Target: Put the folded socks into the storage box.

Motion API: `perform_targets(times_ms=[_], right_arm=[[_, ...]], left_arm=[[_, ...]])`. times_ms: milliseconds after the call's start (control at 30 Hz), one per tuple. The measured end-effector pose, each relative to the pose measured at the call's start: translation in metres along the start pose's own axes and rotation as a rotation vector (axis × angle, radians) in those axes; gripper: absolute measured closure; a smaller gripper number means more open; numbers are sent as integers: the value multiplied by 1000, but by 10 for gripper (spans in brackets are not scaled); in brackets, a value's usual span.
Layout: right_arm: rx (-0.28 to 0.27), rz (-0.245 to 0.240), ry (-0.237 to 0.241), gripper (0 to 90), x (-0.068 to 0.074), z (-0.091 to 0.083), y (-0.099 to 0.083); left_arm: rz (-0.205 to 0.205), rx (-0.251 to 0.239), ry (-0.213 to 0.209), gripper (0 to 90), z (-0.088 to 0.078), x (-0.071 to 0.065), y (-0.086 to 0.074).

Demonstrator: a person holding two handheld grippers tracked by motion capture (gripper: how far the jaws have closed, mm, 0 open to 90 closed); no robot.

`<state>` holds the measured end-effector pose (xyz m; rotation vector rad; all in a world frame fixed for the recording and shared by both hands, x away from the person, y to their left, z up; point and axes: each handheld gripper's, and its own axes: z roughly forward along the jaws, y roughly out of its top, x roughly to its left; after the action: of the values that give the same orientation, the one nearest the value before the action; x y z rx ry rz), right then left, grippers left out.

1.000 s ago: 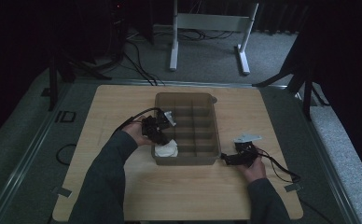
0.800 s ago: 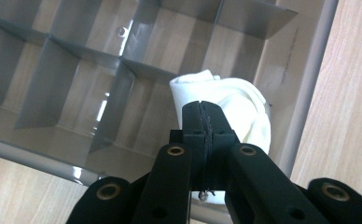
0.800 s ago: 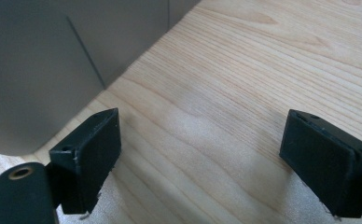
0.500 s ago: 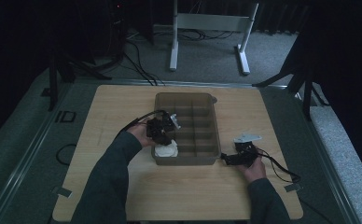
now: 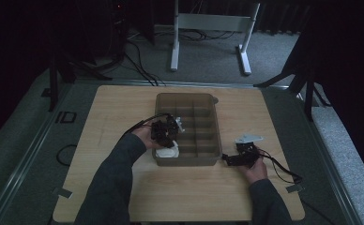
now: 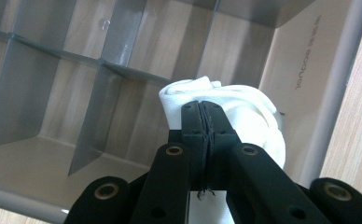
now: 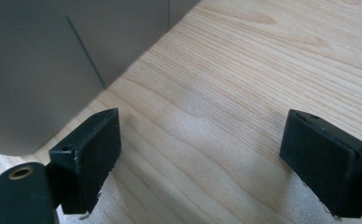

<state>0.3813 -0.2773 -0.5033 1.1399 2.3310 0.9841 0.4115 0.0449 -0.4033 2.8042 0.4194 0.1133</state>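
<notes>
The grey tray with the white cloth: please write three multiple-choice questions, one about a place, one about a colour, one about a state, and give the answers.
1. Where does the white cloth lie?
A. in a compartment by the tray's wall
B. on the floor
C. beside the right gripper

2. What colour are the left gripper's jaws?
A. red
B. black
C. yellow

3. How do the right gripper's jaws stand?
A. shut on the cloth
B. shut on nothing
C. apart over the wooden table

Answers: 1 A, the cloth sits inside against the wall; 2 B, both jaws look black; 3 C, bare wood shows between them.
</notes>
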Motion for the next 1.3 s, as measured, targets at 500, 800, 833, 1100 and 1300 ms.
perform_targets(times_ms=[500, 800, 833, 1100, 1300], right_arm=[[0, 0, 0, 121, 0, 0, 0], [0, -1, 0, 121, 0, 0, 0], [0, 0, 0, 121, 0, 0, 0], [1, 1, 0, 121, 0, 0, 0], [1, 1, 0, 121, 0, 0, 0]], left_arm=[[7, 28, -5, 892, 8, 1, 2], [10, 37, -6, 898, 10, 0, 2], [11, 39, -5, 899, 10, 0, 2], [16, 57, -7, 900, 11, -2, 2], [18, 58, -3, 900, 12, -2, 1]])
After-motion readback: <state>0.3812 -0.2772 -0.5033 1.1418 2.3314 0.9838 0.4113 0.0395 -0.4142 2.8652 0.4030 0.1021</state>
